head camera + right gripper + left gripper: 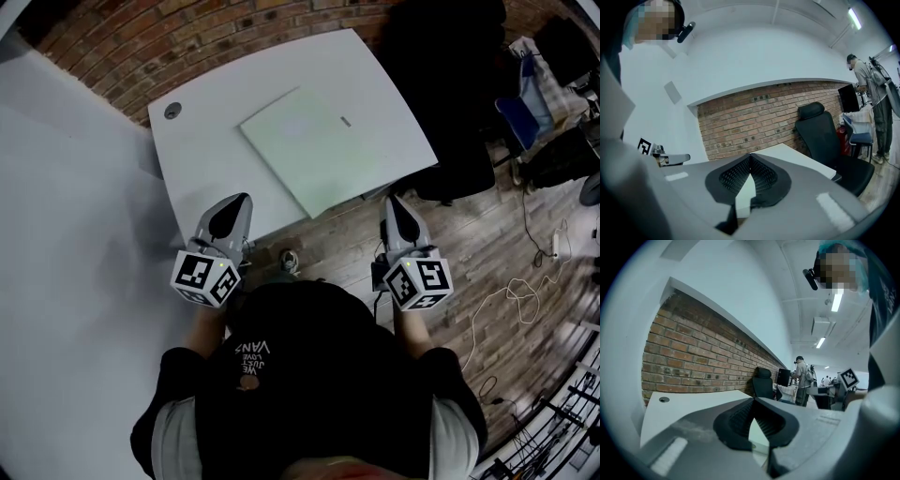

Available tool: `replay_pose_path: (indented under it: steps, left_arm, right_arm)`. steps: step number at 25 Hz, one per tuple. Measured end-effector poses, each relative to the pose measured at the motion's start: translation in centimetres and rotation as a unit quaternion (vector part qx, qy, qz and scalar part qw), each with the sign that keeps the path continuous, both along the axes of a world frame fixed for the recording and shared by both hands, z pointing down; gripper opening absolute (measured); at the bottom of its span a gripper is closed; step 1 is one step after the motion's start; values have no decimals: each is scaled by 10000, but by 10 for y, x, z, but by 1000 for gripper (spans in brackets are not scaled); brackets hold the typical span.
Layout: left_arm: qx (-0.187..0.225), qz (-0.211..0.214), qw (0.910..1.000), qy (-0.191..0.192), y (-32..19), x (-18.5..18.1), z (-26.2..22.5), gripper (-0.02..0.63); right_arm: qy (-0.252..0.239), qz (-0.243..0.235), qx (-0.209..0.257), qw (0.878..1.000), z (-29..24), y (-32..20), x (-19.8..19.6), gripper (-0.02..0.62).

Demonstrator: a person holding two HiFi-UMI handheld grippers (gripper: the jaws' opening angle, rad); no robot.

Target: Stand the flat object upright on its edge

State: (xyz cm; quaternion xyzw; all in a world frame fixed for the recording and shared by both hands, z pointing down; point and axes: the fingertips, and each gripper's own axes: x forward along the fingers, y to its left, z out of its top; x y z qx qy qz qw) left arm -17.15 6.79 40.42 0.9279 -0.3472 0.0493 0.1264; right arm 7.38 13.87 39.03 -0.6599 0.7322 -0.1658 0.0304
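Observation:
A flat pale green board point(314, 147) lies face down on the white table point(206, 155), its near corner jutting over the table's front edge. My left gripper point(240, 200) hovers at the front edge, left of the board, shut with nothing in it. My right gripper point(391, 200) hangs over the floor just off the table's front right edge, also shut and empty. In the left gripper view the jaw tips point(753, 400) meet, with the table point(689, 406) beyond. In the right gripper view the tips point(750, 157) meet too.
A black office chair point(450, 112) stands right of the table, also seen as chair point(825, 136). A brick wall point(187, 37) runs behind. A white partition point(66, 234) is on the left. Cables point(511, 300) lie on the wooden floor. A person point(876, 93) stands far right.

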Motion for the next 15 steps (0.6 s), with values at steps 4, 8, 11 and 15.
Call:
replay_pose_path:
  steps: [4,8,11,15]
  left_arm:
    - [-44,155,9999,23,-14,-3,3,0]
    - [-80,308,9995,47,-26,-8,5,0]
    - [-103,468,9988,67,-34,-11,6,0]
    - [-122,664,9977,46,-42,-13,10,0]
  right_arm:
    - [49,64,9,10000,-1,-13,-10,2]
    - [78,187,15,9998,-2,-21,-18,2]
    - [98,311,-3,9995,-1,-27,-24,2]
    - [124,438,23,9990,0,-32,-28,2]
